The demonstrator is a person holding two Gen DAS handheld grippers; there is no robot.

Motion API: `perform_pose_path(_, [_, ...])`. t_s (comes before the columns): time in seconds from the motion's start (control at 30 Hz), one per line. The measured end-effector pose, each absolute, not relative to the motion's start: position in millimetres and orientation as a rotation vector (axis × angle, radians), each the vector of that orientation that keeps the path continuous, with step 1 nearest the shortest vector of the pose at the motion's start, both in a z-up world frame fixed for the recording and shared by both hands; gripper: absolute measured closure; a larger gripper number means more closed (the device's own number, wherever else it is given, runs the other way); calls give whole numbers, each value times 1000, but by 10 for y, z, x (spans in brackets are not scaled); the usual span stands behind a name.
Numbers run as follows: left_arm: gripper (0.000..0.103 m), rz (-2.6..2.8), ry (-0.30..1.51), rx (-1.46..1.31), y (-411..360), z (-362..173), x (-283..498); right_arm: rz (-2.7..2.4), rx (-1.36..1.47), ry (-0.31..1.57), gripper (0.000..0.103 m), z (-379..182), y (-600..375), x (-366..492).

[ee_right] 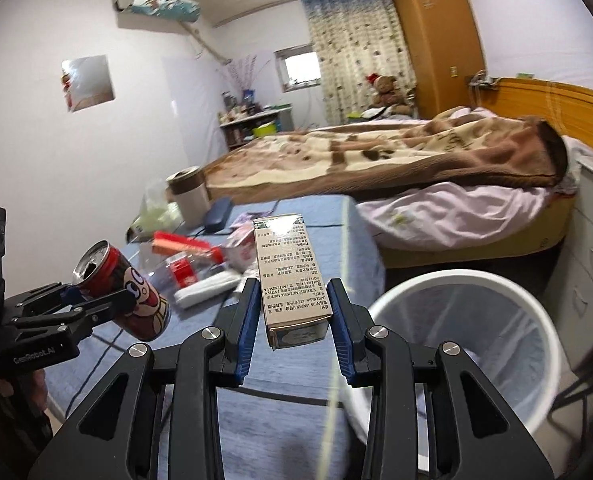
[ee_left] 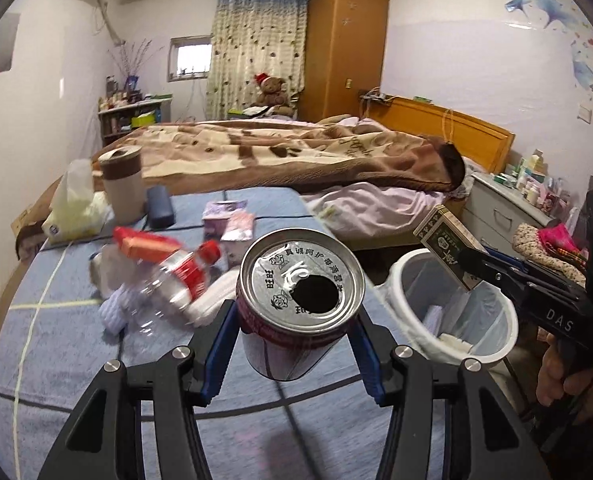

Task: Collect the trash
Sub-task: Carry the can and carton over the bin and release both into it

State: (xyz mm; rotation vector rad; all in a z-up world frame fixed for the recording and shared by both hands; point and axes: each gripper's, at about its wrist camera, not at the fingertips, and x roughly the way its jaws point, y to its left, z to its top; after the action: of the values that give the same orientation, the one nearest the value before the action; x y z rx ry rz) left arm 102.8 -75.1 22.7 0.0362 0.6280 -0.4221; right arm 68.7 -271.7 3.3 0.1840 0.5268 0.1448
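The left tool (ee_left: 294,330) is clamped on a red drink can (ee_left: 296,304), its blue pads pressed against the can's two sides. The can is lifted clear of the blue cloth-covered bench (ee_left: 76,360), tilted so that its opened silver top faces the left wrist camera; in the right wrist view the can (ee_right: 124,292) shows a cartoon face on its side.

The right tool (ee_right: 292,312) is closed on a small printed carton (ee_right: 286,268), gripping it near its lower end, the rest of the box standing out beyond the fingertips. In the left wrist view this carton (ee_left: 452,244) hangs above the rim of the white waste bin (ee_left: 492,356), which stands just beside the bench edge with a thin liner bag inside. Some pale scraps lie in the bottom of the bin, too blurred to identify.

On the bench, behind the can, a clear plastic bottle (ee_left: 176,280) with a red label lies on its side among white wrappers. A red flat packet (ee_left: 144,242) sits near it, and a small purple carton (ee_left: 226,220) stands further back. A tissue pack (ee_left: 74,208), a beige lidded tumbler (ee_left: 122,182) and a dark blue case (ee_left: 160,206) sit along the far left of the bench.

A bed with a brown blanket (ee_left: 296,152) lies beyond.
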Motion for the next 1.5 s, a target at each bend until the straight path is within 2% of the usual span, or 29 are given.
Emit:
perform_pose_path(0.53, [48, -572, 603, 78, -1650, 292, 1048, -75, 224, 510, 68, 0, -3271, 450])
perform_pose_path(0.97, [48, -719, 642, 110, -2361, 96, 1136, -214, 256, 594, 68, -224, -3627, 379])
perform_pose_path(1.5, [48, -765, 697, 131, -2717, -137, 1335, -272, 229, 673, 67, -337, -3740, 426])
